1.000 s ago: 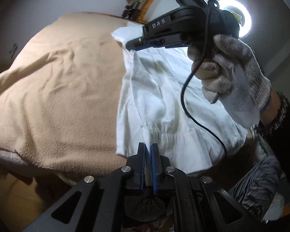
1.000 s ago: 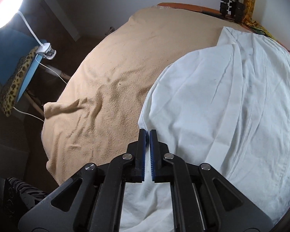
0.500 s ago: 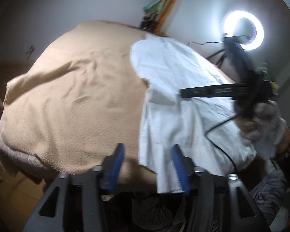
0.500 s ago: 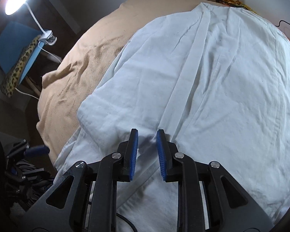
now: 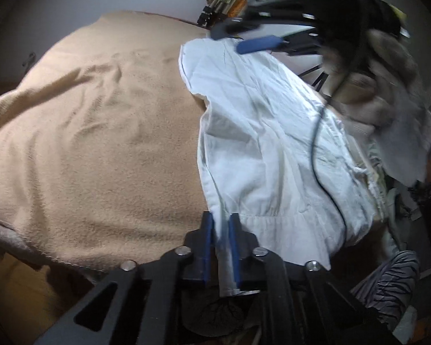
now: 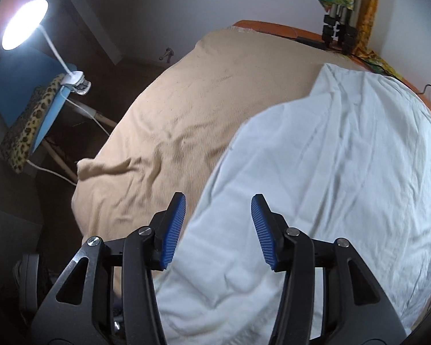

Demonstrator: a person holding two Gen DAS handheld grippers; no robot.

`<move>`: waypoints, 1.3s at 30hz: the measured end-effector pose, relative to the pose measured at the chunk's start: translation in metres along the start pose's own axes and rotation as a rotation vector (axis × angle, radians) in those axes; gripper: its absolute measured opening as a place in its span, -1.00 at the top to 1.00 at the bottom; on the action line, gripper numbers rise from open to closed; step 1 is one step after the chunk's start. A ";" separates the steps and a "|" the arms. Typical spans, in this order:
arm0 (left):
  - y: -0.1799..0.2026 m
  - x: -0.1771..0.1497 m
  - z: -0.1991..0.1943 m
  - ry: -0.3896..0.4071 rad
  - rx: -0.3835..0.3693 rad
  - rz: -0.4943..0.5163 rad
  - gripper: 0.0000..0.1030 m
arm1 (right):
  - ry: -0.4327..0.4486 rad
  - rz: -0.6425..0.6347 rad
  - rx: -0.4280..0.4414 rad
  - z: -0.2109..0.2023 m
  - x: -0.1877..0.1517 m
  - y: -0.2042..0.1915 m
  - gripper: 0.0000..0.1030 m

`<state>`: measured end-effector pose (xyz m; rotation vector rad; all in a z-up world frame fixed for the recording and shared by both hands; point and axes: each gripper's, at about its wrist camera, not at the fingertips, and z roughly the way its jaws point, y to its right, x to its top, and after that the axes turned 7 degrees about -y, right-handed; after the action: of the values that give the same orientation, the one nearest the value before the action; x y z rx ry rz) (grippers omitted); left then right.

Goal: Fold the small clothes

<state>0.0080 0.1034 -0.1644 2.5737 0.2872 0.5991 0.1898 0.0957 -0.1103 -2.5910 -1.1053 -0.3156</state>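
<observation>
1. The white garment [image 5: 261, 149] is lying spread on the tan blanket [image 5: 94, 143] that is covering the bed, taking up the right part of the surface, with bare blanket to its left.
2. The left gripper [image 5: 221, 224] is sitting at the near edge of the garment. Its blue fingers [image 5: 207, 230] are standing nearly together with a narrow strip of white hem passing between them, so it is gripping the garment at the near left corner, or closing on it.
3. That hold is probably there to anchor or lift the near hem so a fold can be started from this corner.
4. The right gripper [image 6: 218, 215] is hovering over the left border of the garment [image 6: 330, 172] with its fingers [image 6: 175, 224] spread wide and nothing between them. In the left wrist view it is showing blurred above the far end of the cloth, held by a gloved hand [image 5: 388, 86].
5. Being open and above the cloth, it is likely lining up for a second grip on the far part, so both ends can be carried over together.
6. The garment's long axis is running from near to far. A gathered seam is crossing it close to the near hem, and long creases are following the same near-to-far line.
7. The far end is narrowing toward a corner that is pointing at the far wall.
</observation>
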 end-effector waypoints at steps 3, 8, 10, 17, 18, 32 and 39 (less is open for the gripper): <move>0.004 -0.002 -0.008 0.025 -0.064 0.023 0.94 | -0.033 0.023 -0.068 0.027 0.022 -0.004 0.02; 0.016 -0.004 -0.019 0.056 -0.093 0.086 0.95 | -0.112 0.073 -0.179 0.067 0.042 0.003 0.02; 0.020 -0.003 -0.020 0.058 -0.092 0.100 0.95 | -0.133 0.088 -0.199 0.077 0.045 0.007 0.02; 0.039 -0.006 -0.027 0.072 -0.097 0.148 0.96 | -0.102 0.048 -0.268 0.081 0.047 0.001 0.53; 0.043 -0.006 -0.028 0.075 -0.092 0.159 0.96 | -0.091 0.056 -0.264 0.078 0.045 0.003 0.81; 0.104 -0.001 -0.027 0.068 -0.073 0.333 0.97 | 0.234 0.297 0.143 -0.016 -0.006 0.098 0.96; 0.136 0.001 -0.006 0.009 -0.080 0.412 0.97 | 0.315 0.385 0.153 -0.041 -0.052 0.157 0.96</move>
<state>0.0188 -0.0109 -0.0921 2.5651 -0.2676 0.7476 0.2661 -0.0566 -0.1184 -2.4393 -0.4923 -0.5013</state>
